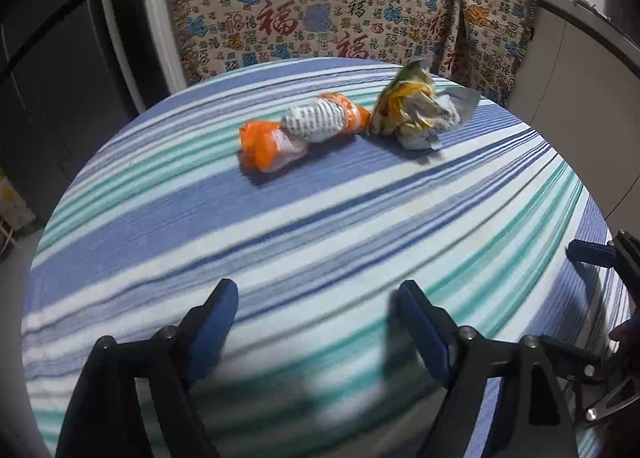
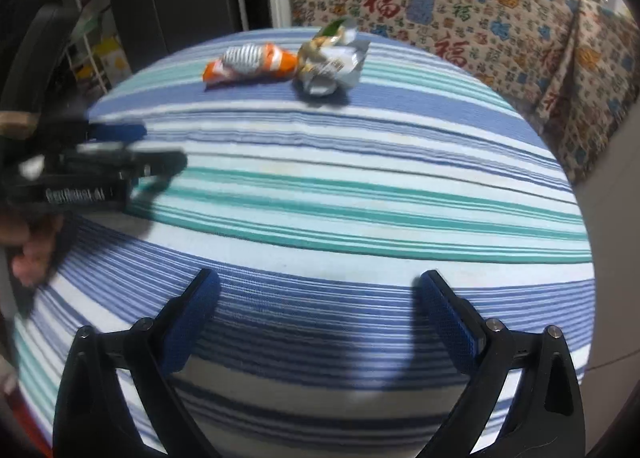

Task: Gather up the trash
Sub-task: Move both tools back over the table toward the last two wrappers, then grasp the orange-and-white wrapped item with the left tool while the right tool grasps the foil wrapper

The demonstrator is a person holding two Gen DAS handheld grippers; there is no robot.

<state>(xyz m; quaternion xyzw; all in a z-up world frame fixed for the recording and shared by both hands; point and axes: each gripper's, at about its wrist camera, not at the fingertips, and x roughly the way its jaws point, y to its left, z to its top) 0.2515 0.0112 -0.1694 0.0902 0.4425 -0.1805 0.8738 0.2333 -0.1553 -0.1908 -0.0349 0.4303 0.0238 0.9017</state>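
Above striped tablecloth [image 1: 320, 217], both gripper [image 1: 316, 298] [image 2: 320, 290] jaws spread.

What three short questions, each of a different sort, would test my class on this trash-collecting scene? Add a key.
1. True or false: the left gripper is shut on a wrapper.
2. Which piece of trash lies further left on the striped tablecloth? A) the orange wrapper B) the crumpled yellow wrapper
3. Fill in: the right gripper is ____ and holds nothing.

Key
1. False: its jaws are apart and empty.
2. A
3. open
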